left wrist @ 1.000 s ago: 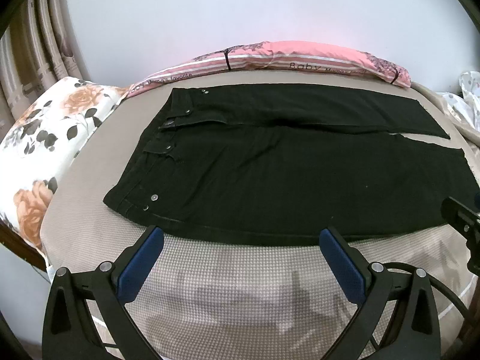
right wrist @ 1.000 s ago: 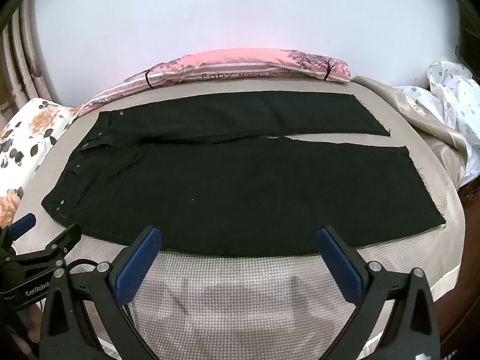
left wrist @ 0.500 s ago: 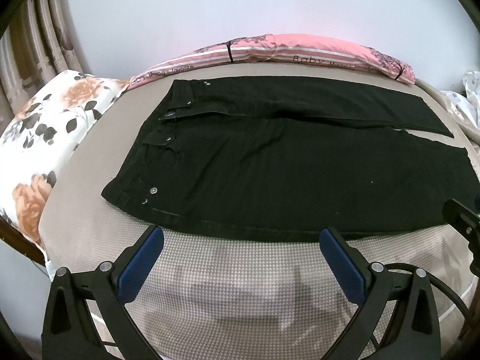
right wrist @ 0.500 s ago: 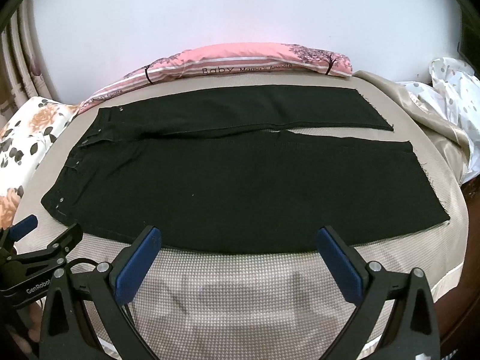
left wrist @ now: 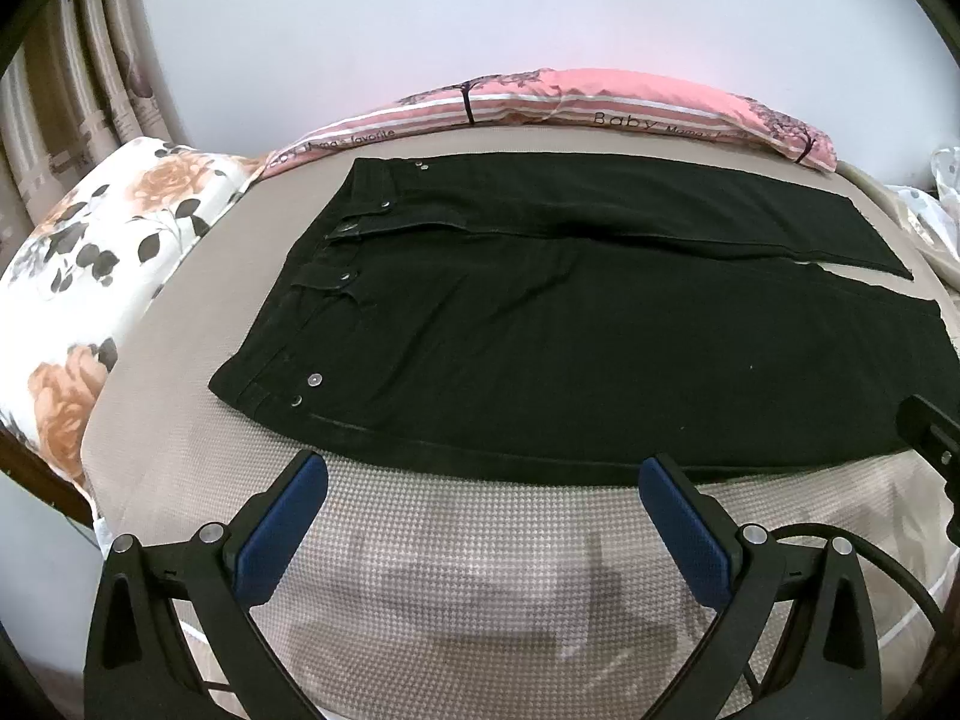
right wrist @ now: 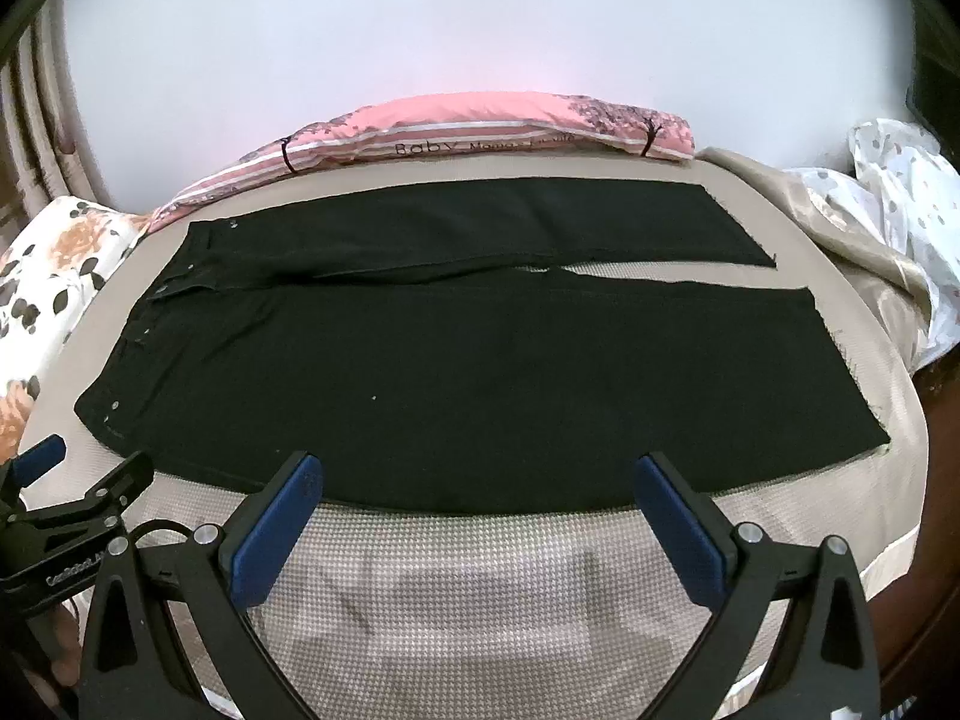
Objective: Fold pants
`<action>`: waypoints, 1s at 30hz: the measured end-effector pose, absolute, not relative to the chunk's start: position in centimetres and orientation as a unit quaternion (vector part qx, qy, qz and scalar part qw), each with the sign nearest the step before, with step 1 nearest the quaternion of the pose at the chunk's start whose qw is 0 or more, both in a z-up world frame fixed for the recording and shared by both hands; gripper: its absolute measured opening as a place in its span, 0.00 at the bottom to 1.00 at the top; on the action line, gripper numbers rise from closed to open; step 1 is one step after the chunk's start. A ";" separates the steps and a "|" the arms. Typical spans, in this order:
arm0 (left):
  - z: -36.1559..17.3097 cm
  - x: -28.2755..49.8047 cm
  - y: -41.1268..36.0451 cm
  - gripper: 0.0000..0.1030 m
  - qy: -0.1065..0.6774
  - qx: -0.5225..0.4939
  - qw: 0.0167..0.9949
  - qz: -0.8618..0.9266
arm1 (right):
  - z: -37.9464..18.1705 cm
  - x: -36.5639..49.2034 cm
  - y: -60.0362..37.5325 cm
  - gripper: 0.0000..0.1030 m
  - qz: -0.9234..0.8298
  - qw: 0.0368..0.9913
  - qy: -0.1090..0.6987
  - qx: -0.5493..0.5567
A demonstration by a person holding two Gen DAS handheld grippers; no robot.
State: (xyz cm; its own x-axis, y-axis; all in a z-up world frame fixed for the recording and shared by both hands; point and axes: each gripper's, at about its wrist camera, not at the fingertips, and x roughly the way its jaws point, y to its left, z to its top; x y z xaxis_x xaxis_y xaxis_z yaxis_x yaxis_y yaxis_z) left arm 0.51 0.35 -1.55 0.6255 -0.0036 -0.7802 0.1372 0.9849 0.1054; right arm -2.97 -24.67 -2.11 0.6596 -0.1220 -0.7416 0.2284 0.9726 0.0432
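Observation:
Black pants (left wrist: 570,324) (right wrist: 456,360) lie spread flat on the beige bed (left wrist: 480,564), waistband to the left, both legs running right, side by side. My left gripper (left wrist: 483,480) hovers open just short of the near edge of the pants, toward the waist end. Over the near edge of the front leg, my right gripper (right wrist: 477,477) is open with nothing between its blue pads. Each gripper shows at the edge of the other's view.
A pink striped pillow (left wrist: 600,102) lies along the far edge by the wall. A floral pillow (left wrist: 96,276) sits at the left. Crumpled white and beige bedding (right wrist: 888,210) is heaped at the right. The bed's near edge (right wrist: 480,630) drops off close to me.
Both cameras have eased slightly toward the pants, so the near hem sits a little closer to the fingertips. The pants lie as before and both grippers stay open.

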 end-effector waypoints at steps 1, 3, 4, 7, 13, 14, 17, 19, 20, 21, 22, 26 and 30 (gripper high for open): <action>-1.6 0.5 0.4 1.00 0.431 0.078 0.898 -0.039 | -2.1 -3.0 -24.6 1.00 -0.096 0.909 0.401 0.065; -1.6 0.5 0.4 1.00 0.432 0.077 0.898 -0.039 | -2.1 -3.0 -24.6 1.00 -0.096 0.909 0.401 0.065; -1.6 0.5 0.5 1.00 0.433 0.076 0.898 -0.038 | -2.1 -3.1 -24.6 1.00 -0.096 0.909 0.401 0.064; -1.7 0.5 0.6 1.00 0.434 0.075 0.897 -0.038 | -2.1 -3.0 -24.5 1.00 -0.098 0.908 0.403 0.065; -1.8 0.8 0.7 1.00 0.438 0.071 0.895 -0.037 | -2.1 -2.7 -24.6 1.00 -0.088 0.906 0.409 0.064; -1.8 0.9 0.8 1.00 0.439 0.070 0.895 -0.037 | -2.1 -2.5 -24.6 1.00 -0.087 0.906 0.410 0.064; -1.7 1.4 0.8 1.00 0.445 0.072 0.892 -0.041 | -2.0 -1.7 -24.8 1.00 -0.077 0.904 0.415 0.063; -1.4 2.0 0.9 1.00 0.445 0.075 0.891 -0.045 | -1.7 -1.1 -25.0 1.00 -0.070 0.904 0.417 0.061; -1.2 2.3 1.0 1.00 0.444 0.079 0.892 -0.044 | -1.4 -0.6 -25.1 1.00 -0.061 0.905 0.417 0.060; -0.8 2.8 1.2 1.00 0.442 0.081 0.892 -0.045 | -1.2 0.0 -25.2 1.00 -0.054 0.905 0.418 0.061; -0.4 3.1 1.4 1.00 0.439 0.081 0.894 -0.047 | -0.7 0.7 -25.5 1.00 -0.043 0.904 0.420 0.067; 1.3 5.9 2.8 1.00 0.431 0.078 0.897 -0.056 | 1.5 3.5 -26.3 1.00 -0.001 0.909 0.404 0.097; 2.8 9.6 5.1 1.00 0.414 0.080 0.906 -0.027 | 5.4 5.4 -26.1 1.00 -0.010 0.948 0.312 0.061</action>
State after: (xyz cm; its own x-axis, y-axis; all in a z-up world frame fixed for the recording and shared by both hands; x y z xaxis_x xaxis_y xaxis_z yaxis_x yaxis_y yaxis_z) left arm 9.60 5.14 2.80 0.6561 0.0172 -0.7545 0.1144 0.9859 0.1220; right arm 5.39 -26.10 5.42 0.8045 0.0181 -0.5937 0.0579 0.9924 0.1088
